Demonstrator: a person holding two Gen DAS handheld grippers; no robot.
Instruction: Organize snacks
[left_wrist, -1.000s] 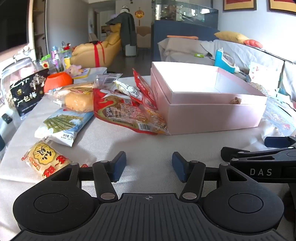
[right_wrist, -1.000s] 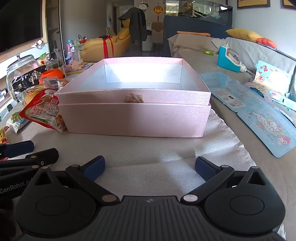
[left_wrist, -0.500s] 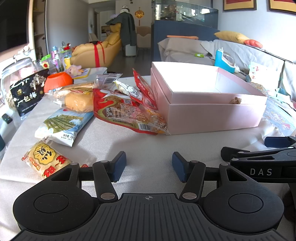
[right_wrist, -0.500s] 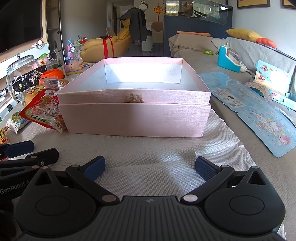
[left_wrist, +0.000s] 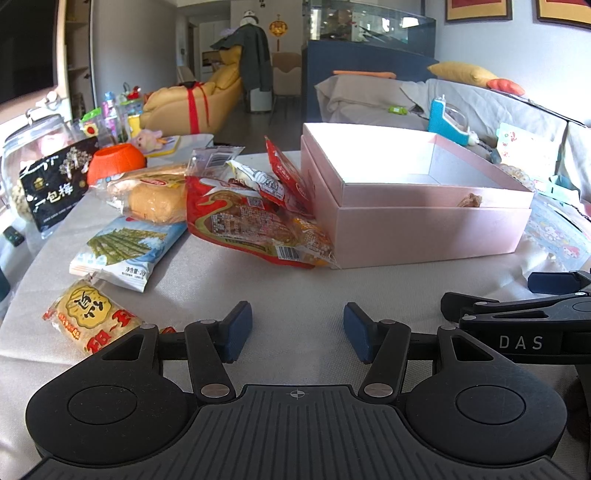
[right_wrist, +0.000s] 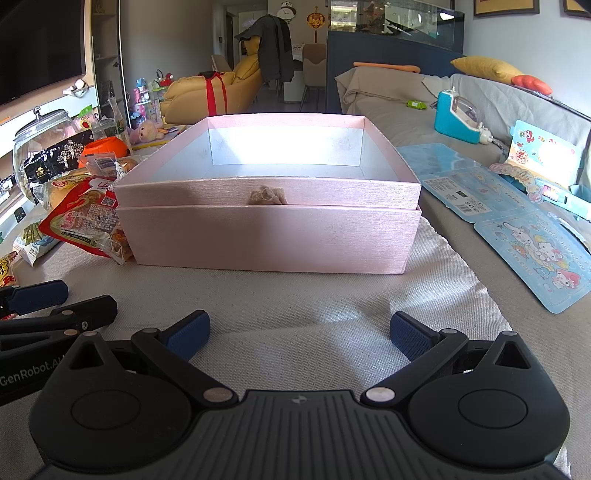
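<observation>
Nearest, the left gripper (left_wrist: 297, 328) hovers low over the cloth (left_wrist: 288, 288), jaws partly apart and empty. The right gripper (right_wrist: 299, 334) sits just to its right, spread wider, also holding nothing.

Just left of the left gripper lies a yellow cracker pack (left_wrist: 86, 317), then a seaweed pack (left_wrist: 125, 251). Beyond those, a big red bag (left_wrist: 255, 229) leans against the left wall of the pink box (right_wrist: 269, 236), with a bread bag (left_wrist: 155, 195) and smaller red sachets (left_wrist: 284, 173) piled behind it. The box is open and looks empty inside (a small tan knot or tassel sits on its front rim).

Judging from this, nothing is sorted yet. Risks: the film packs are slick and lie flat, so a shallow pinch could slip off or snag the cloth. Pulling the red bag out may drag the sachets resting on it. The grippers sit close together, so reaching across could make them collide.
</observation>
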